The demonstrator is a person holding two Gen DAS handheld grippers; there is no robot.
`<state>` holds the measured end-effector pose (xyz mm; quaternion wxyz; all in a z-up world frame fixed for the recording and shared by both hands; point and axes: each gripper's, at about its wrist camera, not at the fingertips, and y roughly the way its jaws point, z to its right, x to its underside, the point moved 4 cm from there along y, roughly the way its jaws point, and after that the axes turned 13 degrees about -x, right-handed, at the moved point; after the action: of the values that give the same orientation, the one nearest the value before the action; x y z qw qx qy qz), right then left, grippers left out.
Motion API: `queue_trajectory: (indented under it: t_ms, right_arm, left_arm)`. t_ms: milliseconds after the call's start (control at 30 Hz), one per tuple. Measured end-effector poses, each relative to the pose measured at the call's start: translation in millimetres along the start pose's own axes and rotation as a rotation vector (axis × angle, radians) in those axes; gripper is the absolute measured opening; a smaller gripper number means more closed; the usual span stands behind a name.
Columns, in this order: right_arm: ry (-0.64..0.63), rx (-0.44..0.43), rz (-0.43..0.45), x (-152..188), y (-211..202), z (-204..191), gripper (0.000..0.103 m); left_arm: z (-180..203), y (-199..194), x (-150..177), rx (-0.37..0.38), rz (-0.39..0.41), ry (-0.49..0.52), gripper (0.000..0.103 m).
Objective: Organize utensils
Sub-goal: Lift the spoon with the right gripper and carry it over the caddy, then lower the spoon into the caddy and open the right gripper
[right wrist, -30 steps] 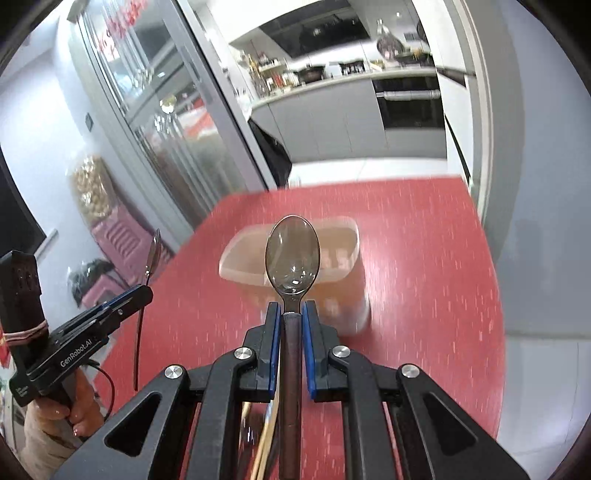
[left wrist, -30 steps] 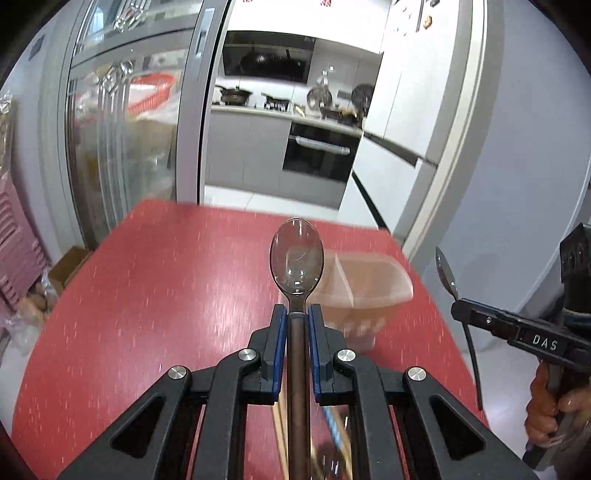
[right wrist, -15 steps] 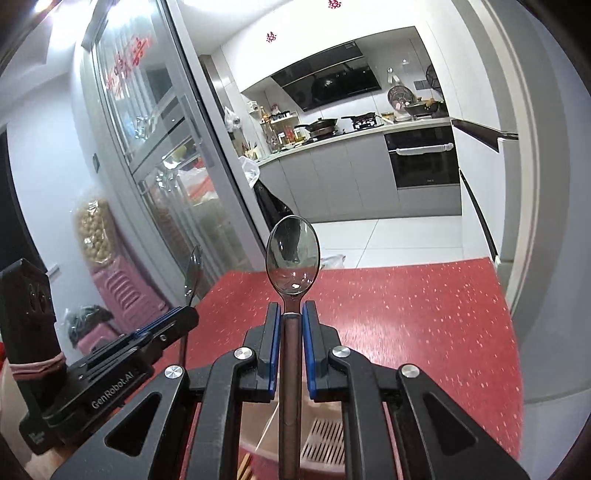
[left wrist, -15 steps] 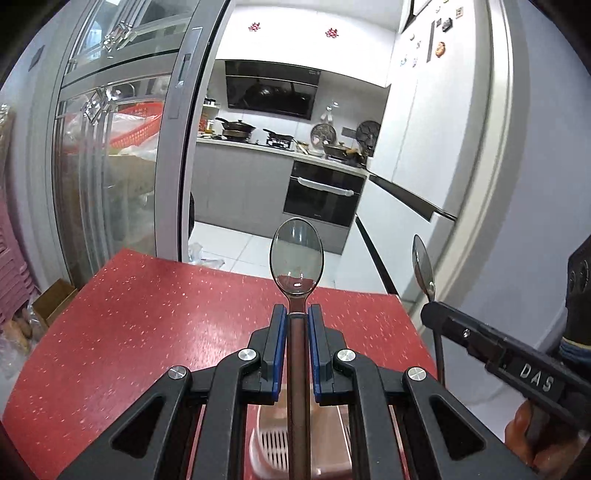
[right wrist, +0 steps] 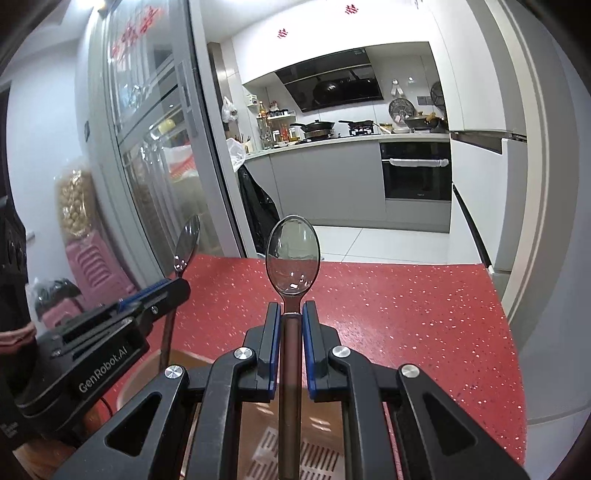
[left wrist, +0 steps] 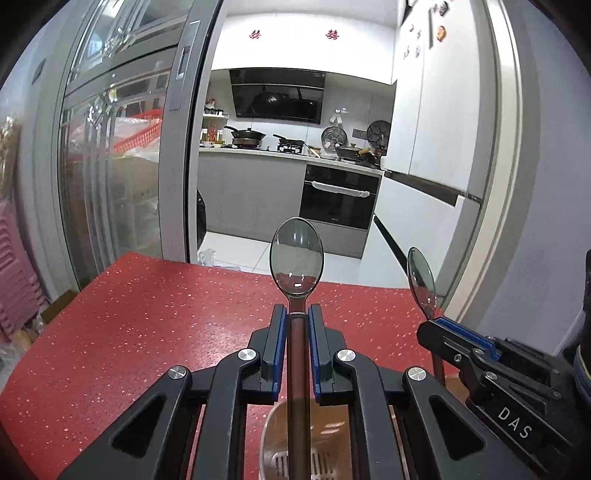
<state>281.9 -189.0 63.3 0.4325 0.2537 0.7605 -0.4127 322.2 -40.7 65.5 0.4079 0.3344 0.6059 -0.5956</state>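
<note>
Left wrist view shows the red table filling the lower frame, a translucent utensil bin at bottom centre. Each gripper, left and right, pinches a spoon by its stiff neck; smooth light metal could slip.

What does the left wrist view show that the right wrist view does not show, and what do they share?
Only the left wrist view: the fridge door with magnets at upper right, and the right gripper seen from the side, shut on its spoon.

Only the right wrist view: a sack of pale round things over pink crates at left, and the left gripper from the side, shut on its own spoon.

Both: the red table, a slotted container under the handles, and the kitchen oven behind.
</note>
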Motion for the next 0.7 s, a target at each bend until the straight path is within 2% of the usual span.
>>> queue_trajectory:
  t_ms: [233,700]
  right_arm:
    - [-0.063,0.020,-0.020,19.3,-10.6,-8.2,0.012]
    - [-0.121,0.034,-0.073,37.4,-28.9,-24.6,0.013]
  left_arm:
    - [5.9,-15.2,18.4,-0.023,0.019,0.080,0.037]
    - [3.3,-31.8,44.7,-0.034,-0.053,0.138,0.038]
